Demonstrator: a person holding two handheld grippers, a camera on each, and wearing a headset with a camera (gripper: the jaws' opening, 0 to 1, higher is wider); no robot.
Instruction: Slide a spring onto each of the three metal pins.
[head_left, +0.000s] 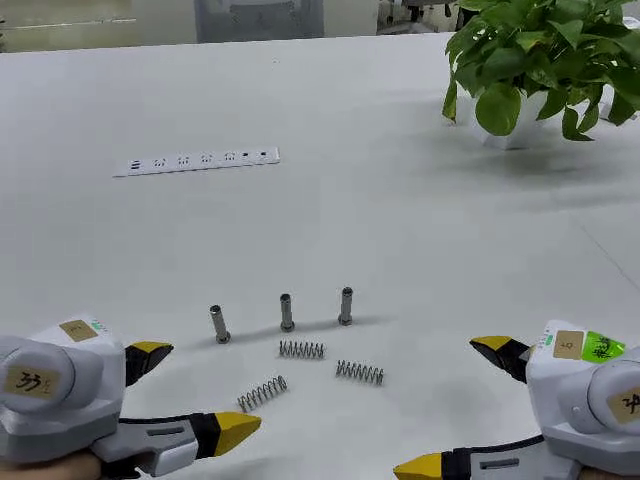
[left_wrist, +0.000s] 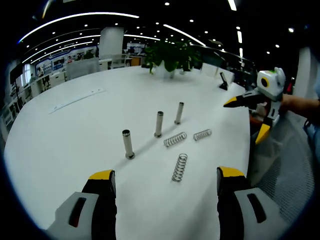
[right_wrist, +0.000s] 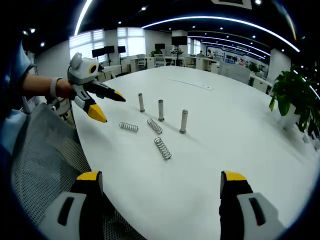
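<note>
Three short grey metal pins stand upright in a row on the white table, each on a small round foot and all bare: the left pin, the middle pin and the right pin. Three small coiled steel-wire springs lie flat just in front of them: the first spring near the middle pin, the second spring to its right, and the third spring at an angle, closest to the left gripper. Both white hand-held grippers with yellow and black tips are empty, with the jaws spread wide; the right gripper hovers at the near right, well apart from the springs. I judge that a spring is very light, soft along its length, and rolls easily on the smooth table; a hard squeeze across the coils may bend it or make it shoot out of the jaws. The better hold, in my judgement, is a gentle one across the coils near one end, so that the other end is free to meet the top of a pin. The pins look stiff and heavier, but, as far as these small pictures let me tell, they only stand loose on the table, so a push from the side may tip one over.
</note>
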